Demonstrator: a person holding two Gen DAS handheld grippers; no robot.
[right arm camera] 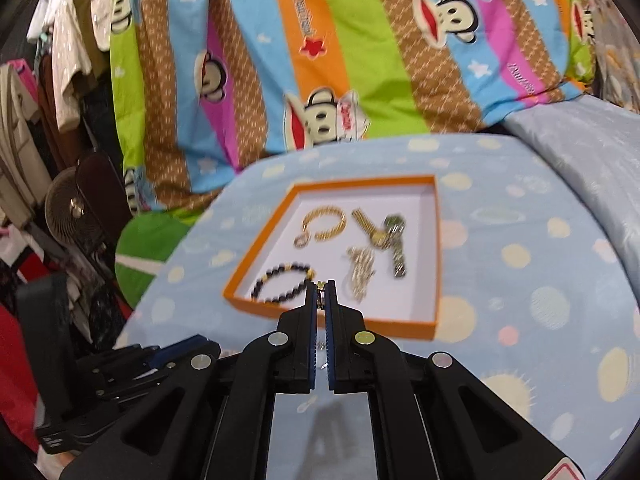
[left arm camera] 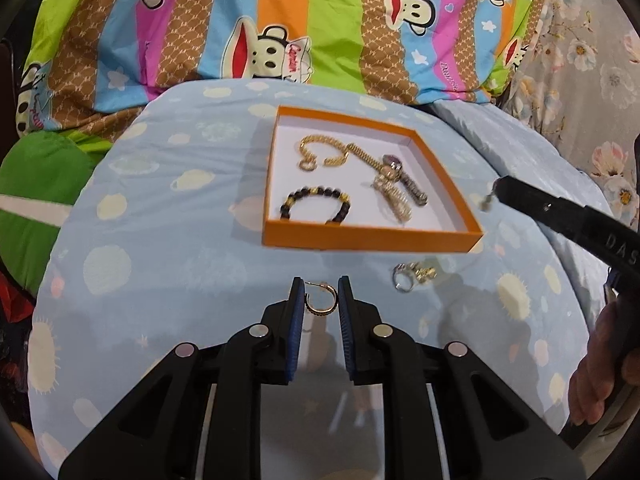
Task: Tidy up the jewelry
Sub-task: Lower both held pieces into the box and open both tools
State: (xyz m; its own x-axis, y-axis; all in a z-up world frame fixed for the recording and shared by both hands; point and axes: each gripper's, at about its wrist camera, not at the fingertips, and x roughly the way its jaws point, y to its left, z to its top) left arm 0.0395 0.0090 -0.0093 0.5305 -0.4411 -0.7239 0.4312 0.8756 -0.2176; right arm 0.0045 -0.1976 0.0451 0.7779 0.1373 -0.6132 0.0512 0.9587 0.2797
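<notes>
Left gripper [left arm camera: 321, 294] pinching gold hoop earring [left arm camera: 319, 303], right gripper [right arm camera: 320, 294] clamped on small, blurred trinket [right arm camera: 320, 293].

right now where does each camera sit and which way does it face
Left wrist: on the left gripper, facing forward and down at the orange box on the blue cloth; its fingers hold a hoop earring; the right gripper and a hand show.
Right wrist: on the right gripper, facing the same box from its near edge, shut on a small piece; the left gripper's body shows.
Shared: box, bead bracelet, cloth.
</notes>
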